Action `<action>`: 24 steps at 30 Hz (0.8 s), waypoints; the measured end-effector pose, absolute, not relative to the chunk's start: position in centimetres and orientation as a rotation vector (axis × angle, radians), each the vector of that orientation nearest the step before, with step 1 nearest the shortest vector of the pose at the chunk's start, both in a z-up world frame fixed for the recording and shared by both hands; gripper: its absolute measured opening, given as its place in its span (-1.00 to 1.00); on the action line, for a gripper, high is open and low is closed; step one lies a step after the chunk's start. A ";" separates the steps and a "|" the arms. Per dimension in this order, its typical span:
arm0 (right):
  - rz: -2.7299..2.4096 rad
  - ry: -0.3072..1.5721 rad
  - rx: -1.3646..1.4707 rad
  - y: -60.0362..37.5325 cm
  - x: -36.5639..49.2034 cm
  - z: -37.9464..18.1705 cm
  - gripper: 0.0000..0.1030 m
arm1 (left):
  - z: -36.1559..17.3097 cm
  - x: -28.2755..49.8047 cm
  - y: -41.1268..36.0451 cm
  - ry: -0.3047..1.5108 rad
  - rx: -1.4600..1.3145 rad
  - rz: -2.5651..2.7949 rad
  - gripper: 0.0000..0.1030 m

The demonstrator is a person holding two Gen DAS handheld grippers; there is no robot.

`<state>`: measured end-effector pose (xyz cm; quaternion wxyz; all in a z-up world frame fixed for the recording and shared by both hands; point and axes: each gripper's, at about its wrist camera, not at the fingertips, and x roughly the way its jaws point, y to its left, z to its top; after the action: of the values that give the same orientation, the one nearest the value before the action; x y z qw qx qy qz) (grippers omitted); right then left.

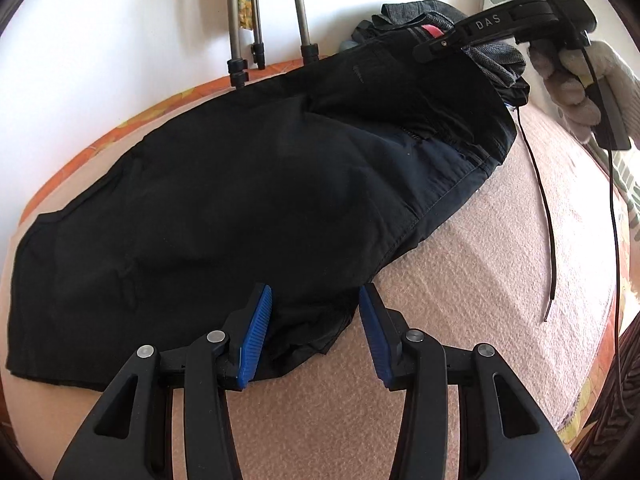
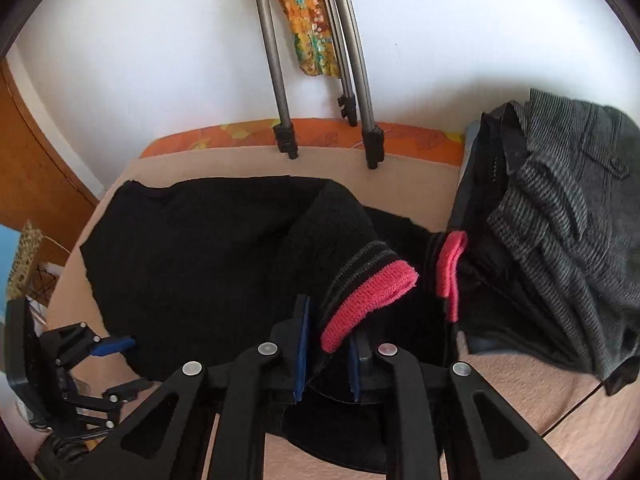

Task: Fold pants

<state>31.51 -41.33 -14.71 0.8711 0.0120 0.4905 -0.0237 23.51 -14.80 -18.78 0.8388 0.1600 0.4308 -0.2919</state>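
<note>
Black pants (image 1: 240, 184) lie spread across a beige blanket (image 1: 460, 280) on a bed. My left gripper (image 1: 316, 332) is open at the pants' near edge; a fold of black cloth lies between the blue pads (image 1: 256, 328) without being pressed. It also shows at the lower left of the right wrist view, left gripper (image 2: 120, 368). My right gripper (image 2: 328, 356) is shut on the pants' far end, pinching black cloth just below a pink-edged ribbed band (image 2: 372, 300). In the left wrist view the right gripper (image 1: 424, 49) sits at the top right, held by a gloved hand (image 1: 576, 92).
Tripod legs (image 2: 280, 120) stand on the bed against the white wall. A pile of grey and dark clothes (image 2: 560, 220) lies right of the pants. A black cable (image 1: 540, 200) trails over the blanket. A wooden panel (image 2: 36, 160) is at the left.
</note>
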 end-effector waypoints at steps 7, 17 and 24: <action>-0.230 1.068 -0.243 -42.2 34.9 -15.2 -0.36 | -19.1 23.6 -14.8 0.926 0.339 -0.635 -0.14; -0.168 0.941 -0.129 -40.2 28.8 -11.7 -0.03 | -16.0 24.5 -9.6 0.897 0.215 -0.566 -0.14; 0.033 0.908 -0.085 -32.7 27.0 -11.1 -0.02 | -15.0 26.6 -1.9 0.917 0.029 -0.372 -0.14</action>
<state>26.97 -32.70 -11.08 0.8977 -0.0411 0.4383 0.0159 26.55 -1.91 -14.99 0.8801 0.0137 0.4398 -0.1785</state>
